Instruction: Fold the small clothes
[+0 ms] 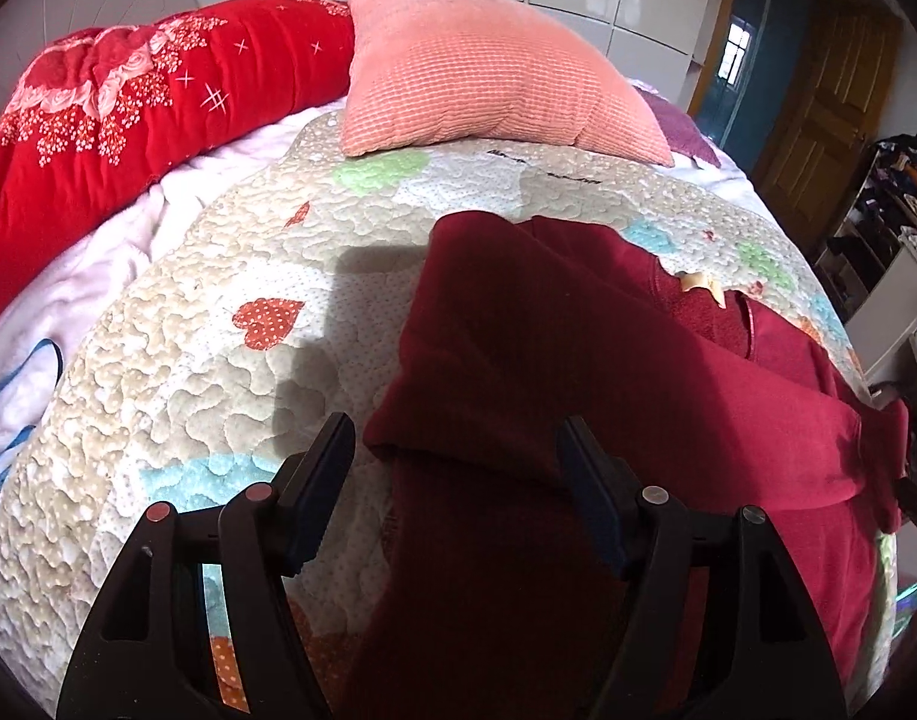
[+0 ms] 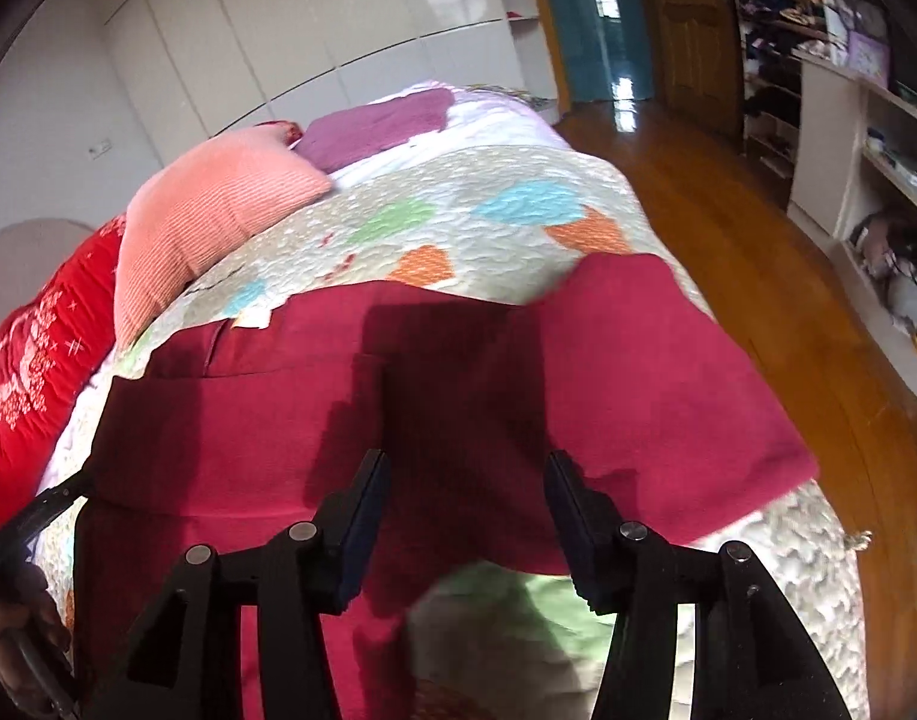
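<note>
A dark red garment (image 1: 578,372) lies spread on a quilted bedspread (image 1: 218,276), with a sleeve folded across its body and a cream neck label (image 1: 701,285) showing. My left gripper (image 1: 455,438) is open and empty, just above the garment's left edge. In the right wrist view the same garment (image 2: 458,384) covers the quilt (image 2: 488,198), one part reaching toward the bed's right edge. My right gripper (image 2: 467,477) is open and empty over the garment's lower middle. The other gripper shows at the left edge of this view (image 2: 44,510).
A pink cushion (image 1: 488,72) and a red floral duvet (image 1: 128,114) lie at the head of the bed. A purple cloth (image 2: 374,126) lies beyond the cushion. The bed edge drops to a wooden floor (image 2: 758,252) on the right, with shelves (image 2: 866,138) beyond.
</note>
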`<state>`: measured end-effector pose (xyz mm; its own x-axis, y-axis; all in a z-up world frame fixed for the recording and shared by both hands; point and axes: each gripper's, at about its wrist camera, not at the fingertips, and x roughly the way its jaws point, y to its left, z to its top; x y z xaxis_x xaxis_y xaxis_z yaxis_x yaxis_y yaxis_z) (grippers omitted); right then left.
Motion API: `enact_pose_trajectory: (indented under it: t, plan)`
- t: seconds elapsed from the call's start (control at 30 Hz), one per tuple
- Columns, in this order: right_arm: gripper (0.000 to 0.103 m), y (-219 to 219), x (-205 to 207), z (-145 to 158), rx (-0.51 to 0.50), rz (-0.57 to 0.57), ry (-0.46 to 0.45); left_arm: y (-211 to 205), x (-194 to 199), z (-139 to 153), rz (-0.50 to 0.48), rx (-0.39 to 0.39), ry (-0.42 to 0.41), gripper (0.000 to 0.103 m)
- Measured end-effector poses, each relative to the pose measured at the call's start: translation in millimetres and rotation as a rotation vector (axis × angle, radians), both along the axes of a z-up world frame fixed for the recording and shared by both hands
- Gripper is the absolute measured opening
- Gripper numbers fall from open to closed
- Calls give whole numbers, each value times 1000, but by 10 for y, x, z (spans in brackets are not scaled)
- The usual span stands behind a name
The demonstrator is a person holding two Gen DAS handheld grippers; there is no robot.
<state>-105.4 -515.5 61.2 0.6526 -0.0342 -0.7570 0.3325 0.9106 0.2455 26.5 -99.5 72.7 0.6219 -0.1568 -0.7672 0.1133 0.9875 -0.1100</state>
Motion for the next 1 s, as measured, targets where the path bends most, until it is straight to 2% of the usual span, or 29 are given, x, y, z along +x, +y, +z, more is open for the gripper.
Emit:
enact_pose_trajectory:
  t: [0.1,0.23,0.37,0.47,0.57,0.6,0.67,0.77,0.87,1.0]
  plan:
    - [51,-456,-202,-81,35,-110,33,-156,-62,85,-43,-21,2,71]
    - [52,-1013,-404,-233,153,-248,44,-368,-126,117,-85,-21,0,71]
    - [53,-1405,-445,-532,349,-333,52,-517,-157,61,-113,4,19,71]
    - [57,-1613,-399,-734,463,-404,10,-551,-172,40,-114,16,27,71]
    - [55,-1753,-288,-851,533,-422,-41,-531,-182,54,-107,18,28,71]
    - [38,-1776,-251,-849,533,-418,-44,-515,-186,68,-103,19,26,71]
    - [16,-1756,-199,-692,478,-382,-62,-465,-191,107,-96,21,17,71]
    - [15,-1471,-217,-118,287,-279,-179,-329,-174,193,-71,4,-3,71]
    - [14,-939,-148,514,152,-104,-286,-160,-111,268,-28,-47,-15,71]
    - [14,87,68,1034,69,183,-381,22,-59,303,24,-92,-23,71]
